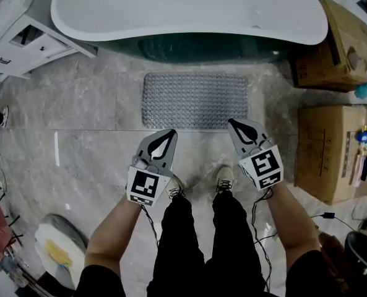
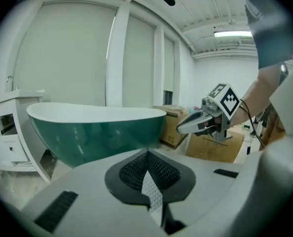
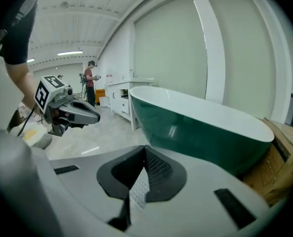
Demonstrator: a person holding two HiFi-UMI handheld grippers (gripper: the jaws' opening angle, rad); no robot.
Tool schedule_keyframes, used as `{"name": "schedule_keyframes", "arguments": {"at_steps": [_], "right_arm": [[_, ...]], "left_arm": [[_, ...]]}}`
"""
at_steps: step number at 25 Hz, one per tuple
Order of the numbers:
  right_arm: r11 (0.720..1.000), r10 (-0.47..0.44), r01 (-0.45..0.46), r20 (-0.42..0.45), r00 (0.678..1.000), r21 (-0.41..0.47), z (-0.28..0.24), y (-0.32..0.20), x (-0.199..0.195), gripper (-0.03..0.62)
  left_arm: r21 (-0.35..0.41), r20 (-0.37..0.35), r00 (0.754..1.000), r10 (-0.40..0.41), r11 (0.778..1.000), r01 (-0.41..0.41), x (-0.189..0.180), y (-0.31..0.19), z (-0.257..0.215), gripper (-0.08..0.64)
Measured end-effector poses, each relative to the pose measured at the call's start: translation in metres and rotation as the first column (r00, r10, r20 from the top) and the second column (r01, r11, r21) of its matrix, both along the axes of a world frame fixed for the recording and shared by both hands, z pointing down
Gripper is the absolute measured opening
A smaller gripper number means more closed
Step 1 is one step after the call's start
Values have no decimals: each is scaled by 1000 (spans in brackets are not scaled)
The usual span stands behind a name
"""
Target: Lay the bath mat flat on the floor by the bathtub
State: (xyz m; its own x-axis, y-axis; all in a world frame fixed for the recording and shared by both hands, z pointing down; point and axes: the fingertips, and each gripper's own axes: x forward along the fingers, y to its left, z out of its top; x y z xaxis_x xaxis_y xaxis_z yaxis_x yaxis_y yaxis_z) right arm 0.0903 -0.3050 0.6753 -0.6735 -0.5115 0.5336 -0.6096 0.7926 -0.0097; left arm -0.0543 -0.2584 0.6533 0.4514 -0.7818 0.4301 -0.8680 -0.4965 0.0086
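The bath mat (image 1: 194,100) lies spread out on the floor (image 1: 78,159) just ahead of both gripper tips, its long edge running along the foot of the bathtub (image 1: 189,11). It looks flat, with no folded corner or ridge that I can make out (the far edge sits close under the tub's side, so I judge that part less surely). My left gripper (image 1: 163,140) has its jaws together with nothing between them. My right gripper (image 1: 242,132) is closed and empty too. Both hang above the floor, clear of the mat. As I read it, the laying is done, with at most a small straightening left.
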Motion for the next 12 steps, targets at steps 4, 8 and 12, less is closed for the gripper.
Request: {"name": "schedule_keyframes", "arguments": {"at_steps": [4,8,12], "right_arm": [[1000,16,-16,24,1000,-5,-88,14,-9,17],[999,29,-30,53,998,21,-171,26,-18,17],[998,38,-42,84,996,45,-244,40,-26,17]], "left_arm": [[26,-11,999,36,999,-36,13,17,-94,15],[43,-31,997,77,996,-76,17,31,-177,15],[66,-36,995,98,993,-95,13,44,-242,15]]}}
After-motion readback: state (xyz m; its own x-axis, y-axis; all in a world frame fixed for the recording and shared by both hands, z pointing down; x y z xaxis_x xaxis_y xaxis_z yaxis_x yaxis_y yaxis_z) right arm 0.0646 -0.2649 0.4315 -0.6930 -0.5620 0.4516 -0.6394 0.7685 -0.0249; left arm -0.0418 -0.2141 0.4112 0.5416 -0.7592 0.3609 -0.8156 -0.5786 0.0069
